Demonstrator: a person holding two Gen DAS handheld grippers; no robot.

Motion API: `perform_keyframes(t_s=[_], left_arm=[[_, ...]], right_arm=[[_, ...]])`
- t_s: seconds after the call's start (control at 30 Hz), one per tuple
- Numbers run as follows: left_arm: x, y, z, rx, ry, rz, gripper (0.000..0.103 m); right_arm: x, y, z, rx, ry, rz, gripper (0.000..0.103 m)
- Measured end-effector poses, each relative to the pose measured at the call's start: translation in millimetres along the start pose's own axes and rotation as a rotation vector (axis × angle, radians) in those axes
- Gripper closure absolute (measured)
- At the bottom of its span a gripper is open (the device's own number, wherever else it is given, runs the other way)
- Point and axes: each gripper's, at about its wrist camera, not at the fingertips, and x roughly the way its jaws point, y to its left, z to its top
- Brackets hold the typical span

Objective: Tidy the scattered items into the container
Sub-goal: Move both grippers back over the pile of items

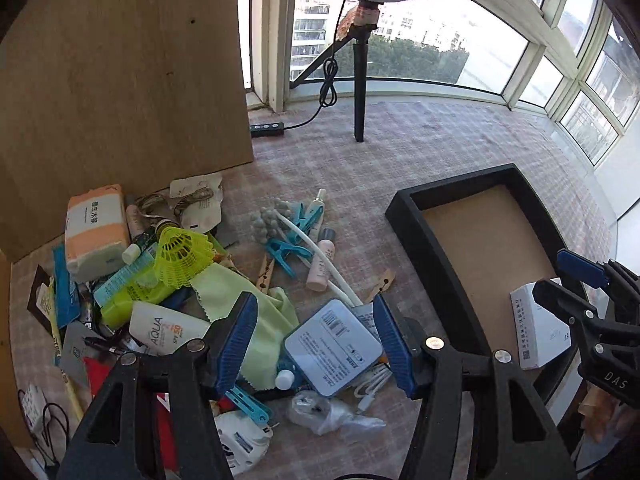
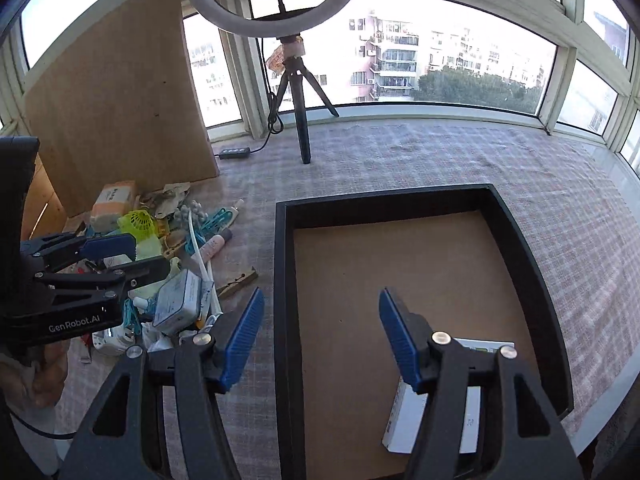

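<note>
My left gripper (image 1: 316, 344) hangs over the heap of scattered items, its blue fingers (image 1: 234, 344) spread apart and clamped on nothing. Between them, lower down, lies a pale blue square box (image 1: 334, 346) with a printed label, resting partly on a light green cloth (image 1: 260, 316). Around it I see a white AQUA sunscreen tube (image 1: 164, 330), a yellow plastic shuttlecock (image 1: 182, 254), an orange-and-white tissue pack (image 1: 96, 226), blue clothes pegs (image 1: 288, 252), a wooden peg (image 1: 380, 284), a small pink bottle (image 1: 322, 264) and a white cable (image 1: 316, 256), all on the checked cloth of the table (image 1: 400, 148).

My right gripper (image 2: 322, 340) sits above the near left part of the black tray (image 2: 282, 280), its fingers (image 2: 244, 340) likewise apart and empty, one outside the tray's left wall and one over its brown floor. A white carton (image 2: 400, 420) already lies inside the tray at the near edge, just below my right-hand finger. The heap is just left of the tray. A ring light on a tripod (image 2: 300, 120) stands by the window.
</note>
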Motion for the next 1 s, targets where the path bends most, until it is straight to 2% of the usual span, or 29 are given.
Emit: perform_keyframes(t_s=[0.13,0.23,0.37,0.57,0.77,0.9,0.97,1.0], left_arm=[[3.8,58.3,-1.3,-0.097,0.016,0.040,0.046],[4.8,79.5,-7.2,-0.103,0.022,0.065,0.046],[8.2,105.2,-10.0,-0.134,0.031,0.078,0.046],[24.0,107.3,3.3,-0.072,0.050,0.151,0.044],[39.8,99.0,15.7,-0.034,0.060,0.176,0.044],[41.3,99.6,16.3,-0.030,0.062,0.162,0.044],[39.8,102.1,14.7,-0.029,0.059,0.167,0.044],[39.3,104.3,14.0,-0.033,0.060,0.166,0.044]], right_arm=[[27.7,33.8,10.4,-0.077,0.047,0.059,0.047],[45.0,51.6,16.0,-0.107,0.083,0.098,0.052],[65.3,69.0,18.9,-0.119,0.149,0.166,0.052],[87.1,93.1,11.3,-0.156,0.201,0.184,0.052],[92.8,103.1,-0.8,-0.174,0.222,0.183,0.051],[88.3,103.2,-2.6,-0.173,0.217,0.175,0.050],[83.9,104.6,-3.6,-0.176,0.210,0.176,0.047],[81.4,106.3,-4.3,-0.184,0.204,0.179,0.042]])
